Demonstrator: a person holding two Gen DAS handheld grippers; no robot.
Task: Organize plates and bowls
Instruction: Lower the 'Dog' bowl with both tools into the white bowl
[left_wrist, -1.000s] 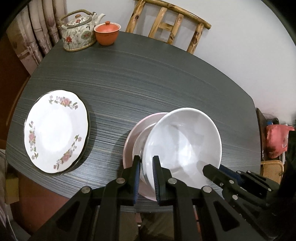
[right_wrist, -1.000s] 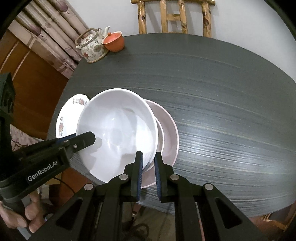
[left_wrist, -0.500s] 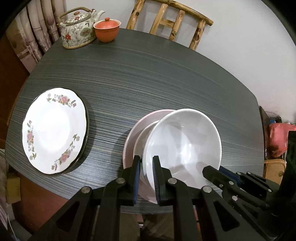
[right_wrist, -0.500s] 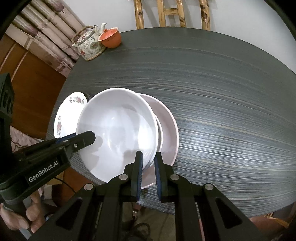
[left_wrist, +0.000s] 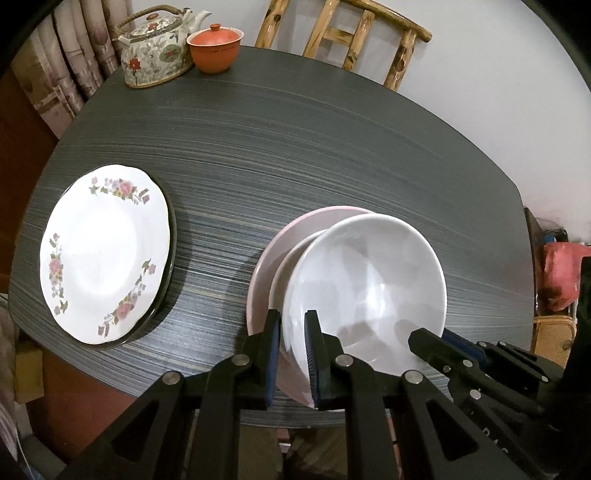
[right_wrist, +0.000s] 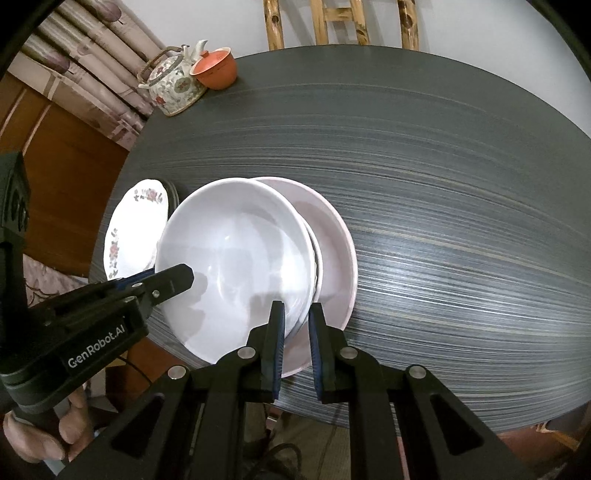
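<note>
Both my tools are clamped on one wide, glossy white ceramic bowl: my left tool pinches its near rim, and my right tool pinches the rim on the other side. The bowl is tilted just ahead of my fingertips, over a smaller white bowl nested in a pale pink plate on the dark striped bench. I judge the glazed rim could slip — two narrow grips, uneven pull — and knock the stack. To my left tool's left lies a floral plate. "GenRobot.AI" is printed on the left tool.
</note>
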